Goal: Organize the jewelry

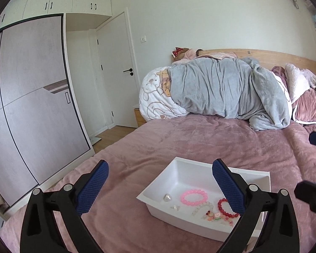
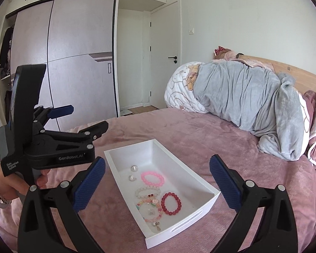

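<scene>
A white tray (image 1: 158,186) lies on the pink bedspread; it also shows in the right wrist view (image 2: 126,158). In it lie a pink bead bracelet (image 2: 152,178), a red bead bracelet (image 2: 171,203), a clear bead bracelet (image 2: 147,191), a multicoloured charm bracelet (image 2: 150,209) and two pearl earrings (image 2: 134,168). My left gripper (image 1: 160,186) is open and empty, held above the tray's left side. My right gripper (image 2: 157,184) is open and empty, held above the tray. The left gripper also shows in the right wrist view (image 2: 84,119), left of the tray.
A rolled grey and white duvet (image 1: 221,90) and pillows (image 1: 301,97) lie at the head of the bed. A sliding wardrobe (image 1: 31,97) and a white door (image 1: 115,69) stand to the left. The bedspread (image 1: 200,139) stretches between tray and duvet.
</scene>
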